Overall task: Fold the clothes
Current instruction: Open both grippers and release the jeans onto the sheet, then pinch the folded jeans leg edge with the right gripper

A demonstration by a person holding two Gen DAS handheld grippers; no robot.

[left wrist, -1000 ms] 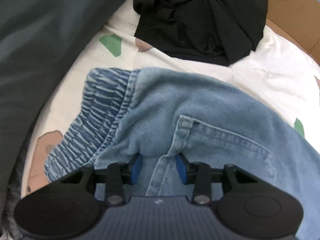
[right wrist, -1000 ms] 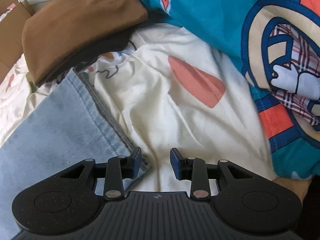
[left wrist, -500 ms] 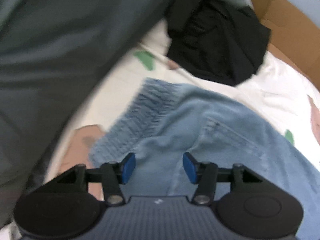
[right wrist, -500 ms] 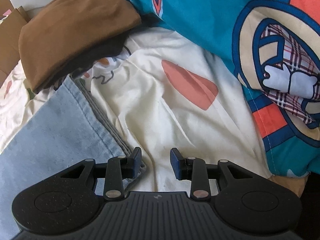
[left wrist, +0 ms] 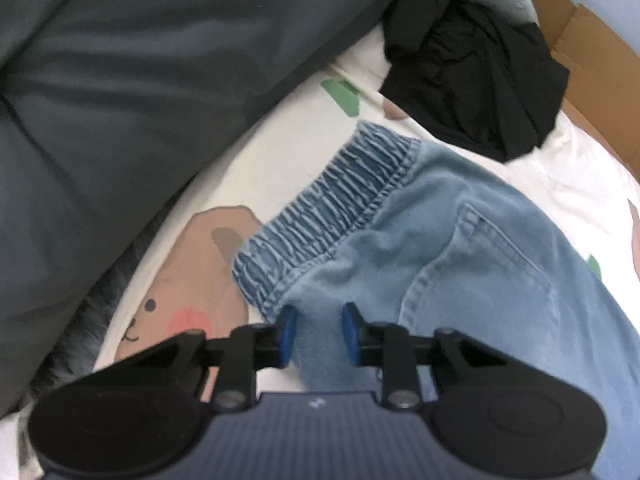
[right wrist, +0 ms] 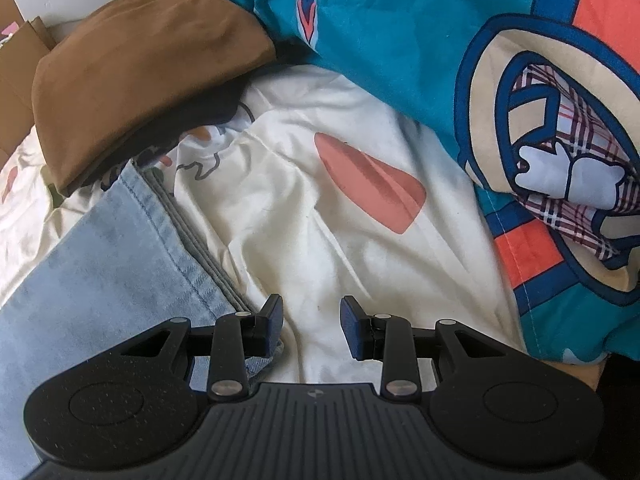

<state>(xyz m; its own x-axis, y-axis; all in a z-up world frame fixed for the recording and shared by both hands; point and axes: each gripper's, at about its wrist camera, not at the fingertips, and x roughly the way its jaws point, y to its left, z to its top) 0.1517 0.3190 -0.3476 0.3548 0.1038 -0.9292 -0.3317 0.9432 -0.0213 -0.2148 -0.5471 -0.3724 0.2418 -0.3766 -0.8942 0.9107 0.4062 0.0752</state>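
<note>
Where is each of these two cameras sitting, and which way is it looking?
Left wrist view: sits on the left claw, looking steeply down at the jeans near their stretchy waistband; a fold of denim stands between its blue pads.
Right wrist view: sits on the right claw, looking down at the cream sheet beside the jeans' hem; nothing between its pads.
Shared: the same jeans and sheet.

A cream bedsheet [right wrist: 304,208] with printed figures covers the surface: a salmon pointed shape [right wrist: 370,190], a green patch [left wrist: 342,94], a brown bear face [left wrist: 192,280]. A dark grey quilt [left wrist: 120,100] lies along its edge. A teal cartoon-print blanket [right wrist: 460,60] is bunched on the sheet. Brown cardboard [left wrist: 592,64] stands at the far edge
</note>
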